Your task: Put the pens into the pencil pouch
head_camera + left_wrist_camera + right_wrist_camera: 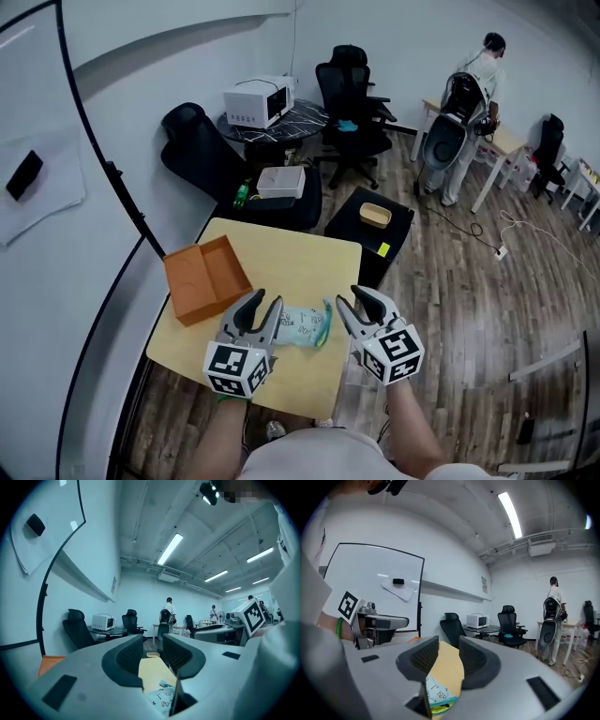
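- The whiteboard point(56, 112) is the largest thing that I see; it fills the left side of the head view, with a black eraser on it.
- The desk point(291, 267) is square with a pale yellow top, and it stands right below me, between the whiteboard and the wooden floor.
- A black office chair point(352, 103) stands far behind the desk, and beside it a white microwave point(258, 101) sits on a small dark table.
- The orange box point(206, 278) lies open on the left part of the desk, at the left edge, well apart from both tongs.
- The left tongs point(264, 307) hang above the near part of the desk. In the left gripper view the left tongs point(153, 651) point level into the room; the jaws stand partly apart and nothing is gripped between them. I see only the desk top and the pouch below, through the gap.
- The right tongs point(361, 302) hang above the near right part of the desk. In the right gripper view the right tongs point(449, 653) also stand partly apart and have hold of nothing.
- The pencil pouch point(302, 328) lies flat on the near part of the desk, between the two tongs in the head view. It is pale with small print and has a green edge on its right end. I cannot tell whether a pen is inside it.
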Action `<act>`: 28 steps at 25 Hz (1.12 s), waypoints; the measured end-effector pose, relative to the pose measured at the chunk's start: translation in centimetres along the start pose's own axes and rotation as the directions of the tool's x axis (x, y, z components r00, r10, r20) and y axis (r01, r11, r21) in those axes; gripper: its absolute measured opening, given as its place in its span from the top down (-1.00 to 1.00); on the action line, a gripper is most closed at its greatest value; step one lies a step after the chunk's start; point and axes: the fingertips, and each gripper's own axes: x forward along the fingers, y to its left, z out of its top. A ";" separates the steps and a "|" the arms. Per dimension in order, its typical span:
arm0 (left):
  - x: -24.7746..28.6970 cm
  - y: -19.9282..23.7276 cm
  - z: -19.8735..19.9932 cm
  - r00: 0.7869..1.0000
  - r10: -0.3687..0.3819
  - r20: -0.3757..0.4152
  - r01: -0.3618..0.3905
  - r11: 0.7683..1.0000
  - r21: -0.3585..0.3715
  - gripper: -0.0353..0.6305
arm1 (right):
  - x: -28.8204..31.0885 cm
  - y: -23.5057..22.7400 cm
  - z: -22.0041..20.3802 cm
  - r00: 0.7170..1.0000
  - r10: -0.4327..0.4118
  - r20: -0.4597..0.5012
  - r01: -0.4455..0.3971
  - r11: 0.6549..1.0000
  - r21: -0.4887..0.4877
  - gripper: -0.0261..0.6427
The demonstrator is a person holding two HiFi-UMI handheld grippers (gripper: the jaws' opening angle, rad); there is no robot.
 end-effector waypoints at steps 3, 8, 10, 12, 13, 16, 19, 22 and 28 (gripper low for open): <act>-1.3 0.6 1.1 1.000 0.014 0.026 -0.015 1.000 0.009 0.60 | 0.0 0.7 1.1 1.000 0.007 0.026 -0.007 1.000 -0.014 0.55; -2.9 1.2 1.9 0.999 0.013 0.043 -0.012 1.000 -0.028 0.76 | -0.2 1.7 2.6 0.997 0.021 0.078 -0.019 0.999 -0.026 0.76; -3.2 1.4 1.9 0.999 0.015 0.041 -0.014 1.000 -0.026 0.80 | -0.1 1.7 2.8 0.996 0.016 0.086 -0.014 1.000 -0.028 0.85; -3.2 1.9 1.7 0.999 0.021 0.034 -0.020 0.999 -0.027 0.82 | 0.1 1.7 2.9 0.996 0.009 0.087 -0.007 1.000 -0.028 0.92; -3.1 2.1 1.7 0.999 0.026 0.030 -0.025 0.999 -0.029 0.82 | 0.2 1.6 2.9 0.996 0.006 0.084 -0.003 1.000 -0.028 0.92; -3.1 3.0 1.5 0.999 0.048 0.010 -0.048 0.999 -0.024 0.84 | 0.6 1.4 2.7 0.998 -0.007 0.059 0.009 1.000 -0.027 0.92; -3.2 3.9 1.2 0.998 0.070 -0.005 -0.070 0.997 -0.016 0.85 | 1.1 1.0 2.1 0.999 -0.019 0.037 0.019 1.000 -0.014 0.92; -3.3 4.7 1.0 0.996 0.089 -0.009 -0.089 0.996 -0.016 0.85 | 1.3 0.9 1.7 1.000 -0.016 0.020 0.016 1.000 -0.006 0.92; -3.4 5.2 0.9 0.995 0.094 -0.012 -0.095 0.995 -0.028 0.85 | 1.5 1.3 1.7 1.000 -0.002 0.013 0.002 1.000 -0.016 0.92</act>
